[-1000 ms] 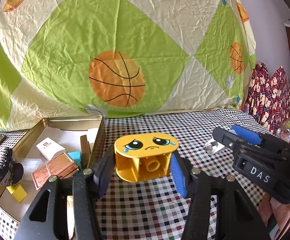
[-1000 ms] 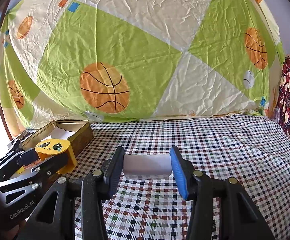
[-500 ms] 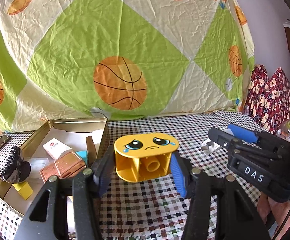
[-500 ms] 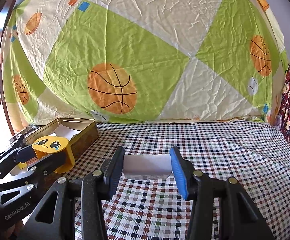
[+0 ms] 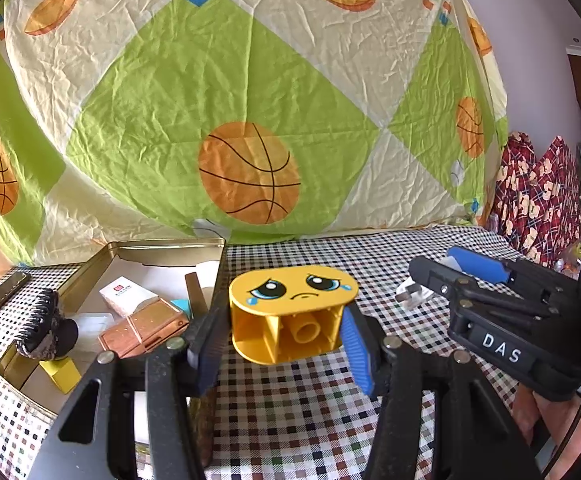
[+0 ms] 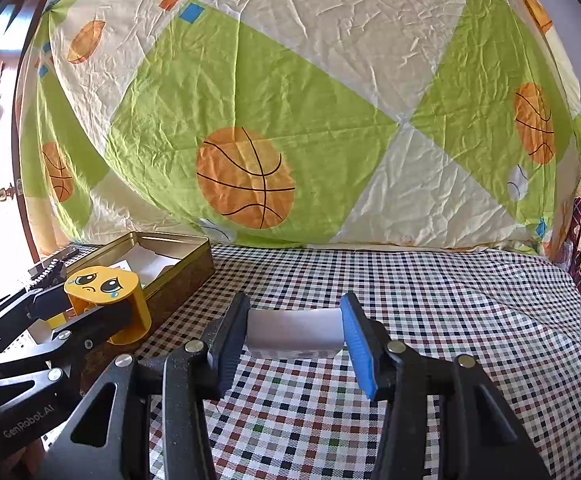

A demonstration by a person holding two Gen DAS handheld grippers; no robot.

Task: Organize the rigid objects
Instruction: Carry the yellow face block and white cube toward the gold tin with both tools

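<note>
My left gripper (image 5: 282, 338) is shut on a yellow oval toy block with a crying face (image 5: 294, 312), held above the checked tablecloth just right of a gold tin box (image 5: 162, 246). From the right wrist view the same block (image 6: 106, 294) hangs at the tin's near corner (image 6: 178, 276). My right gripper (image 6: 294, 332) is shut on a white plug adapter (image 6: 294, 330); in the left wrist view its prongs (image 5: 408, 294) stick out from the right gripper (image 5: 442, 276). The tin holds a white carton (image 5: 124, 294), a copper case (image 5: 142, 326) and a yellow cube (image 5: 60, 372).
A black hair claw (image 5: 40, 330) rests on the tin's left rim. A dark flat bar (image 5: 0, 294) lies left of the tin. A basketball-print sheet (image 6: 290, 100) hangs behind the table. Red patterned fabric (image 5: 538, 196) sits at far right. Checked cloth (image 6: 450, 300) spreads right of the tin.
The left gripper with the yellow block has drifted slightly left toward the tin, which now shows more to the right in its view. The right gripper stays put with the adapter.
</note>
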